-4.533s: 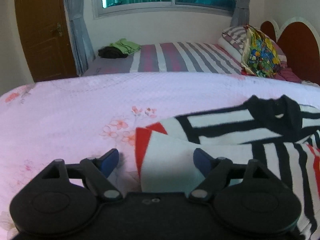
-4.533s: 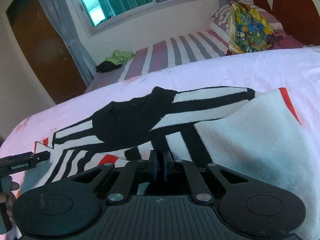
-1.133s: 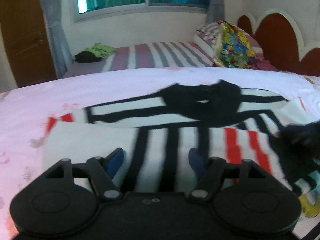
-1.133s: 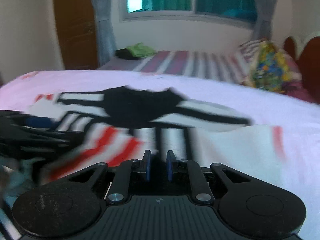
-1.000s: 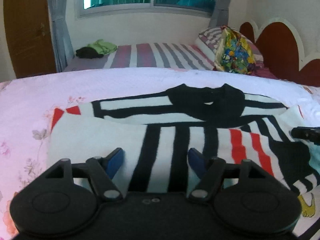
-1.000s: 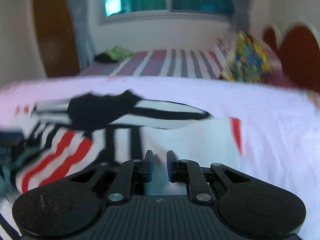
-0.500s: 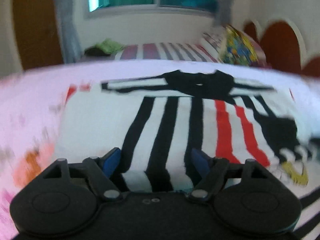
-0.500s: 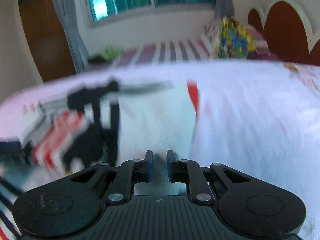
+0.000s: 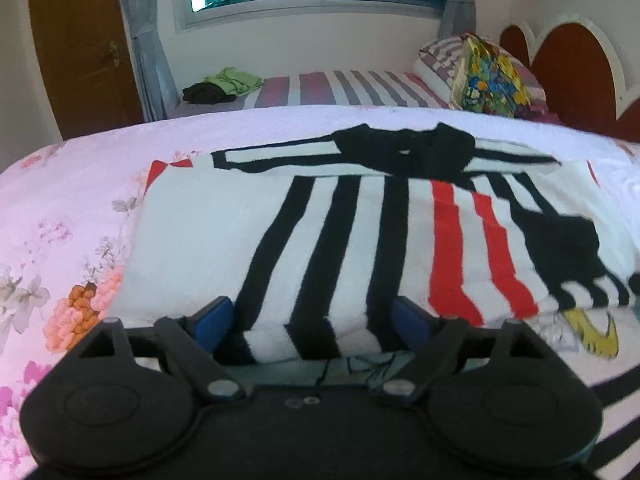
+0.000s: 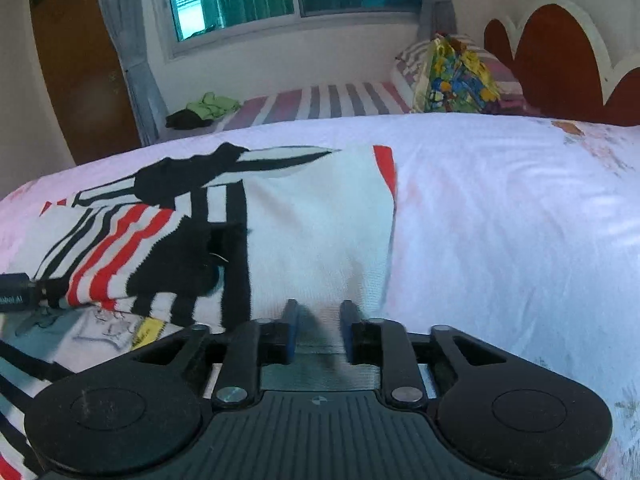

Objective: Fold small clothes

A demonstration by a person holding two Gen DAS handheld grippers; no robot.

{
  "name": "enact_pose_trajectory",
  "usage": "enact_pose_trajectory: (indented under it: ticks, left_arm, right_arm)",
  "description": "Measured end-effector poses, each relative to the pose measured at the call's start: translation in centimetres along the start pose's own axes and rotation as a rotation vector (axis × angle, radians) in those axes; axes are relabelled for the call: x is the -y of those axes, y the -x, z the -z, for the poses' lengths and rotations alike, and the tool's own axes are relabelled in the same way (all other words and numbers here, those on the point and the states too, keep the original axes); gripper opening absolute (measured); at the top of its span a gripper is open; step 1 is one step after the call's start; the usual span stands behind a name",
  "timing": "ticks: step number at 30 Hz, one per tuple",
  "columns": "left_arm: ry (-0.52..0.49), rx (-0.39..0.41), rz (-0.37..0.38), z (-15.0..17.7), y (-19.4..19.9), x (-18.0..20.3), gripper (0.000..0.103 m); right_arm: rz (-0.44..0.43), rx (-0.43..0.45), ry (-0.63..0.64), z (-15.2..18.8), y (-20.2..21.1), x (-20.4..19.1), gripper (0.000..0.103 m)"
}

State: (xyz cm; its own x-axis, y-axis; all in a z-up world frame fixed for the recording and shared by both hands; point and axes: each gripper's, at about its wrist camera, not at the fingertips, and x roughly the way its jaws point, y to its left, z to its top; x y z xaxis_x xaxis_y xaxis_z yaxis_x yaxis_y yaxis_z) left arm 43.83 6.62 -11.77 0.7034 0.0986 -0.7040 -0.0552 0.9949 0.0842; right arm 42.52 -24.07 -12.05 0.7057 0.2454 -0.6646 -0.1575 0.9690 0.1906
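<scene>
A white knit sweater (image 9: 340, 232) with black and red stripes and a black collar lies on the pink floral bedspread (image 9: 72, 208), both sleeves folded across its body. My left gripper (image 9: 312, 320) is open, its blue pads straddling the near folded edge. In the right wrist view the sweater (image 10: 312, 232) lies left of centre. My right gripper (image 10: 318, 326) is open with a narrow gap, over the sweater's right near edge. The left gripper's tip (image 10: 16, 292) shows at the left edge.
A second bed (image 9: 344, 88) with a striped sheet stands behind, with a green and a black garment (image 9: 224, 86) on it and a colourful pillow (image 9: 488, 76) by the headboard. A wooden door (image 9: 80, 48) is at the back left. Bare bedspread (image 10: 500, 220) lies right of the sweater.
Both grippers have drawn back to the sweater's near edge. The right gripper, shut on the sweater earlier, has opened a little and let go. The sleeves now lie folded over the body.
</scene>
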Motion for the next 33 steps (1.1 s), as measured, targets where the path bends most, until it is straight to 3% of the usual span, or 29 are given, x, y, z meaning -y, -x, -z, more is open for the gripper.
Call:
enact_pose_trajectory:
  ticks: [2,3,4,8,15,29,33]
  left_arm:
    - [-0.027,0.007,-0.018,0.6,1.2,0.1,0.085]
    - [-0.038,0.002,-0.023,0.9,1.8,0.1,0.085]
    - [-0.045,-0.004,-0.021,1.5,2.6,0.0,0.085]
    - [-0.043,-0.005,-0.010,4.3,5.7,-1.1,0.086]
    - [-0.052,-0.031,-0.020,9.2,10.1,-3.3,0.086]
    - [-0.097,-0.015,-0.040,15.1,16.2,-4.9,0.087]
    - [-0.101,0.027,-0.032,17.1,17.4,-5.1,0.087]
  right_arm:
    - [0.038,0.035,0.024,0.1,1.8,-1.1,0.062]
    - [0.060,0.074,0.042,0.4,3.0,-1.8,0.088]
    - [0.057,0.093,0.066,0.7,4.0,-2.3,0.090]
    - [0.053,0.058,0.128,2.7,7.1,-4.1,0.090]
    - [0.008,0.004,0.119,7.2,12.2,-6.3,0.090]
    - [0.015,-0.034,0.077,11.5,17.0,-7.8,0.090]
    - [0.024,-0.037,0.076,12.3,18.1,-7.5,0.090]
